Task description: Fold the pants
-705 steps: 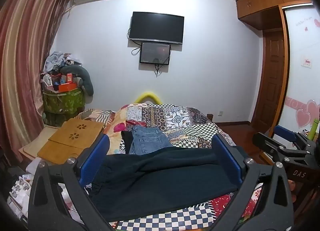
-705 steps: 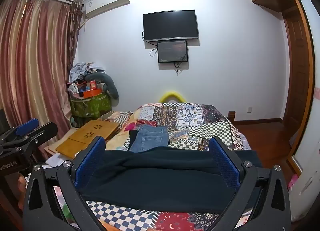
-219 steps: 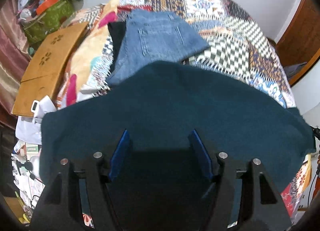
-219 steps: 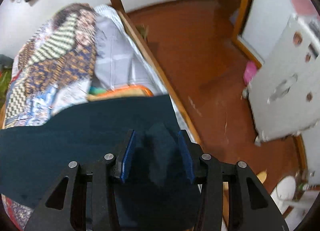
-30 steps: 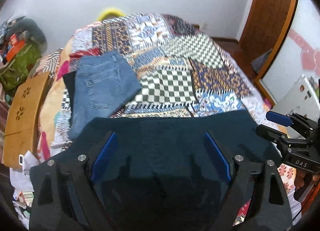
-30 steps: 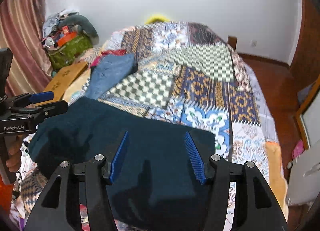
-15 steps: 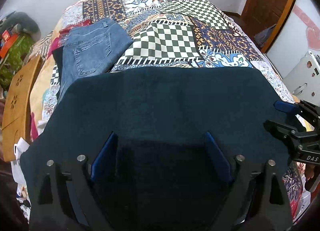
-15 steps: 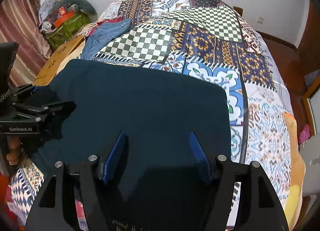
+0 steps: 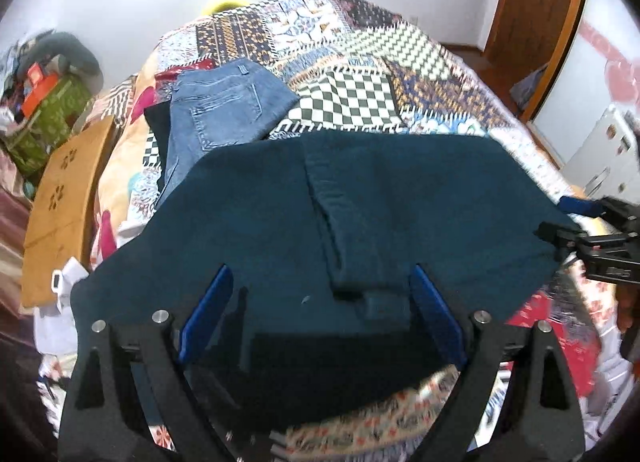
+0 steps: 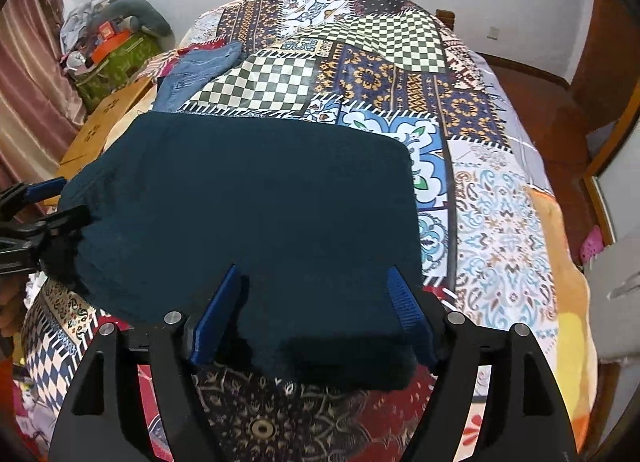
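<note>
Dark teal pants (image 9: 360,201) lie folded flat on the patchwork quilt (image 9: 352,101), with a raised fold ridge running down their middle. My left gripper (image 9: 320,274) hovers over their near edge, jaws spread wide and gripping nothing. In the right wrist view the pants (image 10: 248,201) form a broad rectangle. My right gripper (image 10: 314,272) stands over their near right corner. Its jaws are opening, with flat cloth between them and the pads clear of it. Each gripper shows in the other's view: the right gripper (image 9: 592,238) and the left gripper (image 10: 44,201).
Folded blue jeans (image 9: 224,101) lie on the quilt beyond the pants, on the left. A wooden lap desk (image 9: 64,189) and a green box (image 9: 44,117) stand left of the bed. A white cabinet (image 9: 600,153) and wooden floor (image 10: 560,109) are on the right.
My left gripper has drawn back toward the near edge, so the pants' near hem and the quilt below it now show. The right jaws have spread wider over the cloth.
</note>
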Tool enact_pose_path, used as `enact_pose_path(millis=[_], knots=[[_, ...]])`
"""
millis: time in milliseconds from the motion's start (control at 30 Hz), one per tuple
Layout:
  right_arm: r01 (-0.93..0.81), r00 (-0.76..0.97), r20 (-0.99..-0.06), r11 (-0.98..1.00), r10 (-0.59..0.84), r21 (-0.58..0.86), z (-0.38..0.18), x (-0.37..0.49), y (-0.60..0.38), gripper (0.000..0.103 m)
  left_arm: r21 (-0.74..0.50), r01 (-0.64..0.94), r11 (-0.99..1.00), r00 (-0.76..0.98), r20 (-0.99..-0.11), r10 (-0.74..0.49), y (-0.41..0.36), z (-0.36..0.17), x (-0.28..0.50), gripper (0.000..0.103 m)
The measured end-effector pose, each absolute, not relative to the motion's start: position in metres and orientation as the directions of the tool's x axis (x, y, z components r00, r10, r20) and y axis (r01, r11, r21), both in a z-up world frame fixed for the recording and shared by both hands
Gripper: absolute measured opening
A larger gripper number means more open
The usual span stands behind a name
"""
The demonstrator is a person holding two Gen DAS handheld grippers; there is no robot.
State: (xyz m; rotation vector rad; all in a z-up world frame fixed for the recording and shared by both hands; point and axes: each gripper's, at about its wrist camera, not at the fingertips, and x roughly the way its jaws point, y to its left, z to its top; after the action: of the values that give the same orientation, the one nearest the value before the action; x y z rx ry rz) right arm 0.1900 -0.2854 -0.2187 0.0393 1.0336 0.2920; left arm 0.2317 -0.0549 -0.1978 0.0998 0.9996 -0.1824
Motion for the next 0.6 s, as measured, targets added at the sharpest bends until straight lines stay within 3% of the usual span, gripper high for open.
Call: enact_pose_path(millis=[300,433,600], knots=[[-0.268,0.524,-0.816,0.957,0.243,0.114,-0.183,0.191,-0.26,0.073,-0.002,-0.011,1.0,0.667,-0.745,0.006,0.031,-0.149,0.203,0.097],[-0.297,0.561,-0.78,0.947,0.277,0.122,-0.165,0.196,-0.237,0.08,-0.078,-0.127,0.989,0.644,-0.765,0.022,0.087,-0.157,0.191,0.097],[-0.343,0.56,-0.757,0.926,0.337,0.159,-0.162,0.206,-0.192,0.081,-0.206,-0.248,0.947,0.57,-0.821,-0.029,0.155,-0.188,0.169,0.097]])
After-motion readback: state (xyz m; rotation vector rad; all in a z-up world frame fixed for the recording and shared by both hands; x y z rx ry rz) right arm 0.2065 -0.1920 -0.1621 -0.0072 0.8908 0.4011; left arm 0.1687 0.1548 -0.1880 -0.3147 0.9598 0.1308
